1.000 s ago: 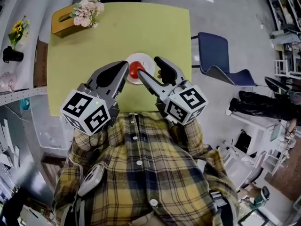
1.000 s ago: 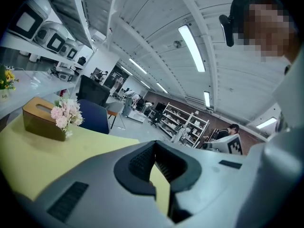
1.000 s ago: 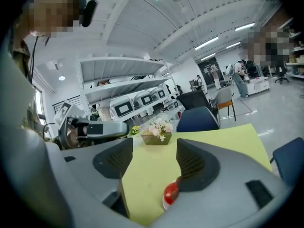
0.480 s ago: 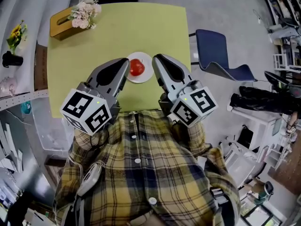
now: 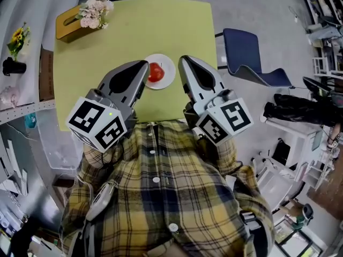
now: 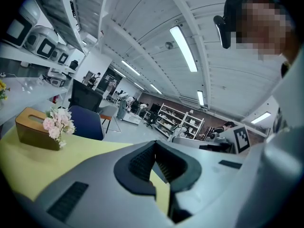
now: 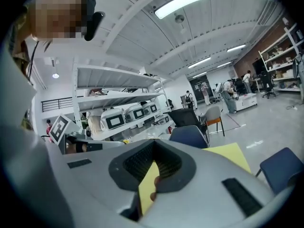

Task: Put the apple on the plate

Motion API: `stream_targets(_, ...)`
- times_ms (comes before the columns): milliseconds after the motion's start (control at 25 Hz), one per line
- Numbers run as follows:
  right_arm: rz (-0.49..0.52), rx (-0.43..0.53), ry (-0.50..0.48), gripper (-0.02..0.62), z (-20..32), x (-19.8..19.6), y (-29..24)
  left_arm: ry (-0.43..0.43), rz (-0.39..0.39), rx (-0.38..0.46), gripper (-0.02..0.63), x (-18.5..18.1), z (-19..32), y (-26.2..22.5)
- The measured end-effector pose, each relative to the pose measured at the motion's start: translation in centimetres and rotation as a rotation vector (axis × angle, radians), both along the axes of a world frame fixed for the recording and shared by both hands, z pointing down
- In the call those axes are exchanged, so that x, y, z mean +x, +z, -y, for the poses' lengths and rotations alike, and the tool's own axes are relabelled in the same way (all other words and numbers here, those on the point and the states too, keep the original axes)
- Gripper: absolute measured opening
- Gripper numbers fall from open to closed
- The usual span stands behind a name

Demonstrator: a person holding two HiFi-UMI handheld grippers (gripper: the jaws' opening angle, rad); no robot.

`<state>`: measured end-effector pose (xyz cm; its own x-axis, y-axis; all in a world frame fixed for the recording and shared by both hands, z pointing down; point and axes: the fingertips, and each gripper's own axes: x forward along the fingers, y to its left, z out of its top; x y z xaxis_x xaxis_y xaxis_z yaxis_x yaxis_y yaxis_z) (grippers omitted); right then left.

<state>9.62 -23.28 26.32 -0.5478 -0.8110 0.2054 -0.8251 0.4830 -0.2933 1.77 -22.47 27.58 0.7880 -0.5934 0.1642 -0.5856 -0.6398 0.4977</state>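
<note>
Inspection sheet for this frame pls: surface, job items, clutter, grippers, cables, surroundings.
Surface: yellow-green table, mostly bare.
Job's things: red apple sits upright on the white plate, near the table's middle; neither gripper touches it.
Clutter: tissue box with pink flowers at the far left corner, well apart from the plate.
Grippers: left gripper jaws together, empty, tip just left of the plate; right gripper jaws together, empty, tip just right of the plate.
Cables: nothing seen.
Surroundings: blue chair off the table's right edge; black mug on a side counter at left; open lab floor around.
</note>
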Motion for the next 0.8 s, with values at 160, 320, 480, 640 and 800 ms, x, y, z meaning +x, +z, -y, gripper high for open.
stream_targets(160, 0.006, -0.012, -0.001, -0.003, 0.1, -0.1, 0.4, -0.007, 0.007, 0.007, 0.008, 0.0, 0.5, 0.2)
stream_targets(320, 0.016, -0.024, 0.000, -0.003, -0.1, -0.1, 0.7, -0.015, 0.008, 0.010, 0.009, -0.1, 0.6, 0.0)
stream_targets(480, 0.012, -0.032, -0.003, -0.003, -0.2, -0.1, 1.0, -0.024, 0.002, 0.003, 0.008, -0.3, 0.3, 0.1)
stream_targets(640, 0.004, -0.045, -0.004, -0.003, -0.3, -0.1, 1.6, -0.024, 0.001, -0.005, 0.009, -0.3, 0.3, 0.3)
stream_targets(800, 0.006, -0.054, -0.001, -0.003, -0.3, 0.0, 1.8, -0.024, 0.003, 0.002, 0.008, -0.2, 0.4, 0.2)
